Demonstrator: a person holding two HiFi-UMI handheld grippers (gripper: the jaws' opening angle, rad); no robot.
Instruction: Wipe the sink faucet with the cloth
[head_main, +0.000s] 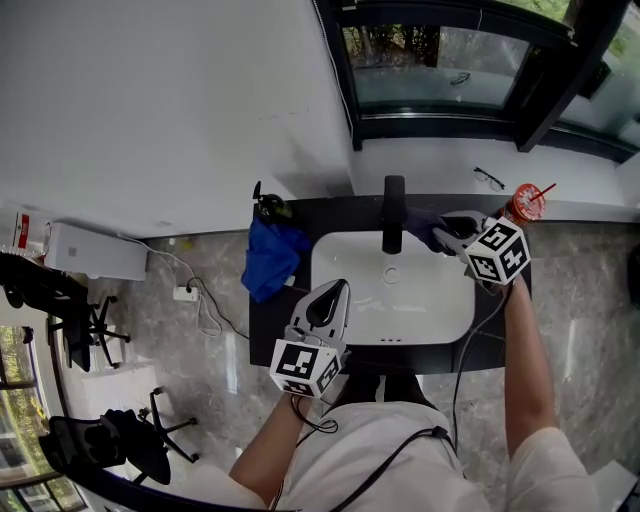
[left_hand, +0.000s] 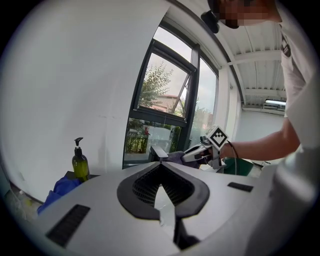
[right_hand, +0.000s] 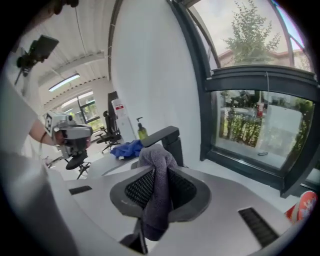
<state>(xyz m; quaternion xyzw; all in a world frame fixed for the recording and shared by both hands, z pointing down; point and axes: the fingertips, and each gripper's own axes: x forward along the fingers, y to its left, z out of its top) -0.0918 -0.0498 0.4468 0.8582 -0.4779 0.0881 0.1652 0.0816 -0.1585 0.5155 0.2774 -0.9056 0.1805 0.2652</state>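
Jaws of the right gripper (head_main: 445, 233) pinched a grey cloth (right_hand: 156, 200) between them, just beside the black faucet (head_main: 393, 215); the left gripper (head_main: 337, 289) was closed, empty.

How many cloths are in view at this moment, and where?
2. A grey cloth is clamped in the right gripper beside the faucet; a blue cloth lies bunched on the counter left of the sink, by the soap bottle. Others could be hidden.
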